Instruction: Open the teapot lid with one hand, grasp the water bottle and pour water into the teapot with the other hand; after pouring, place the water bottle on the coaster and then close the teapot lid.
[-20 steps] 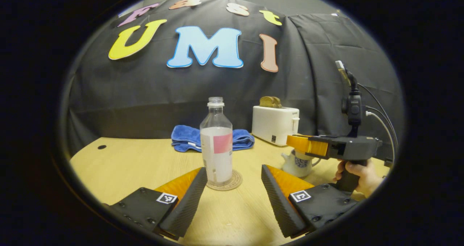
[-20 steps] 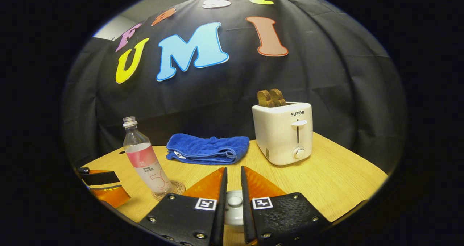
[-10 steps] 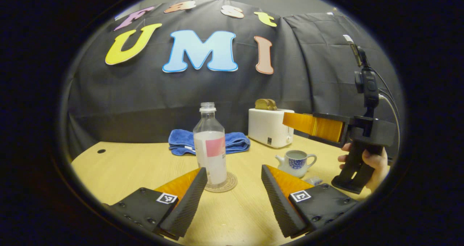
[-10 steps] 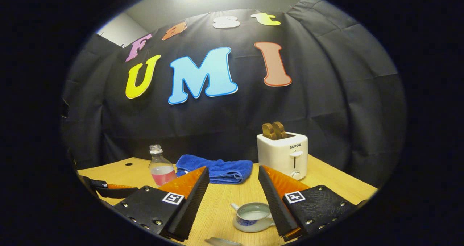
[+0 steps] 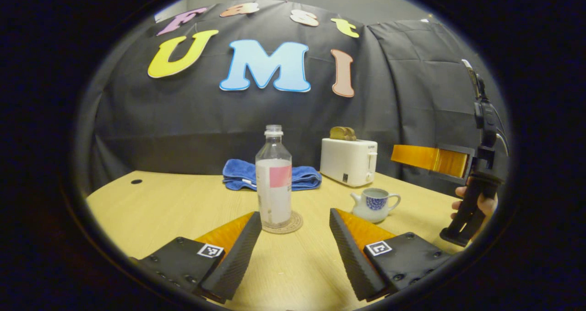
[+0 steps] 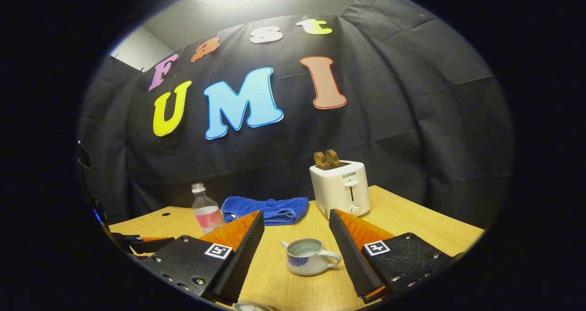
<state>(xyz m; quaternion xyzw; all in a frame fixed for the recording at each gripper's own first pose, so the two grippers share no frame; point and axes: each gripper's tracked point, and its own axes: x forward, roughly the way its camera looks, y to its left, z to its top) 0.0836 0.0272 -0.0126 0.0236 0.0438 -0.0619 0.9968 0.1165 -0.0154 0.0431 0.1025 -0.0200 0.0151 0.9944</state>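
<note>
Left gripper [image 5: 295,237]: I am holding it low over the table [image 5: 174,205] with its fingers spread wide and nothing between them, looking straight at the water bottle.
Right gripper [image 6: 296,242]: I am keeping it raised above the teapot, fingers wide apart and gripping nothing; in the left gripper view it is showing at the right edge [image 5: 430,160], held by a hand [image 5: 480,203].
Water bottle [image 5: 274,178]: it is standing upright on the coaster [image 5: 288,226], uncapped, partly filled.
Teapot [image 6: 307,256]: it is sitting on the table with its top open and liquid showing inside; it is well apart from the bottle, to its right in the left gripper view [image 5: 375,203].
Lid [image 6: 249,306]: I am seeing a pale rounded edge at the bottom of the right gripper view, lying near the teapot; I cannot tell for sure that this is the lid.
Background: a blue towel [image 5: 270,176] and a white toaster [image 5: 348,162] are sitting at the back.
</note>
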